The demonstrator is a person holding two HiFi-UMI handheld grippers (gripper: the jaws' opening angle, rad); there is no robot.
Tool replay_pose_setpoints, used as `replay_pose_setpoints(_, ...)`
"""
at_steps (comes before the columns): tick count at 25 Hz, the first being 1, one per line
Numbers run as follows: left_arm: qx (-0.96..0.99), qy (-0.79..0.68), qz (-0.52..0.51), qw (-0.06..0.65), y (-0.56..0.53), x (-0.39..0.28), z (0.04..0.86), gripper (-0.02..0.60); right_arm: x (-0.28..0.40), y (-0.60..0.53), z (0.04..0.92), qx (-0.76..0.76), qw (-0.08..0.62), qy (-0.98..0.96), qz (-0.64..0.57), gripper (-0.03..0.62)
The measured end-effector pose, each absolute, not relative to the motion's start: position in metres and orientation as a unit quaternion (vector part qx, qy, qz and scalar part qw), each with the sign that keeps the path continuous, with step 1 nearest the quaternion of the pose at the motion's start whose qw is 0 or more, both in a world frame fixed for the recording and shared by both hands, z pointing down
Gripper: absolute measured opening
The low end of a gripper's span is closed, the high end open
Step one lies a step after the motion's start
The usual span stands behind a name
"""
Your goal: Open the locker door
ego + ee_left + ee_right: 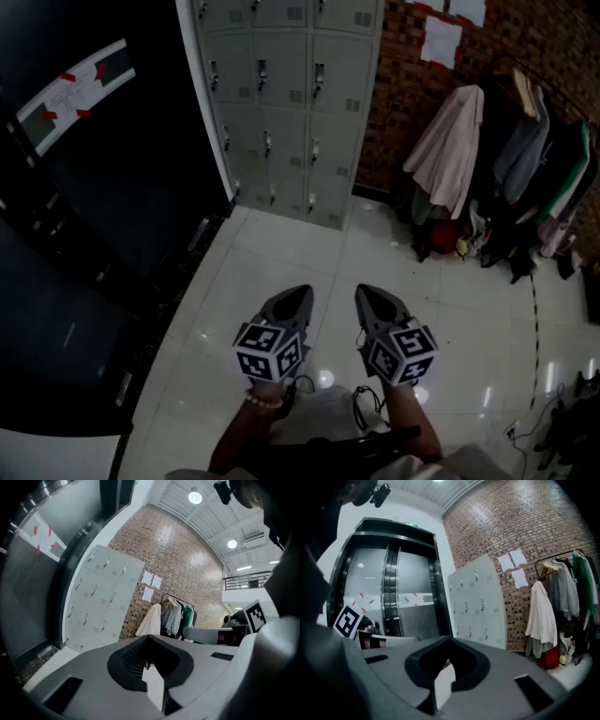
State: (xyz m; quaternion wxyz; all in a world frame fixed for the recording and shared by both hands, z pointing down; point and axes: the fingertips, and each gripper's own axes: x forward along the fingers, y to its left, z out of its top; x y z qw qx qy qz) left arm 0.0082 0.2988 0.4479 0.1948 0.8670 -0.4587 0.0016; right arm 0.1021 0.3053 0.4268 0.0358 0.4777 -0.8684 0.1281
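The grey lockers point(281, 103) stand at the far end of the tiled floor point(281, 253), against a brick wall point(394, 84). Every door I can see on them is shut, and I cannot tell which one is meant. Only open tile runs from me to them. Right of the lockers, a clothes rack point(511, 141) hangs full of coats. On the left is a dark glass door point(103, 187) carrying a paper point(75, 89) fixed with red tape.

The right gripper view shows that door's tall black frame. The left gripper view shows ceiling lamps point(195, 498) and a railed balcony point(246, 581), which the head view misses. Only the head view shows my hands, held low and near my body, side by side.

The left tongs point(298, 298) and right tongs point(375, 300) aim at the lockers from well apart, dipped slightly. Each pair is pressed together on nothing.
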Motion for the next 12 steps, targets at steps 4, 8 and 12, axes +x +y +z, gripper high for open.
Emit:
replay_pose_setpoints(4, 0.864, -0.464, 0.002, 0.195, 0.292, 0.014, 0.45, -0.008, 0.108, 0.3, 0.429, 0.473, 0.035, -0.871, 0.128, 0.009)
replay_pose_setpoints(8, 0.86, -0.471, 0.005, 0.196, 0.289, 0.031, 0.453, -0.008, 0.126, 0.294, 0.432, 0.467, 0.033, -0.873, 0.133, 0.009)
replay_pose_setpoints(12, 0.855, -0.479, 0.011, 0.197, 0.286, 0.054, 0.459, -0.008, 0.151, 0.289, 0.439, 0.459, 0.031, -0.877, 0.139, 0.008)
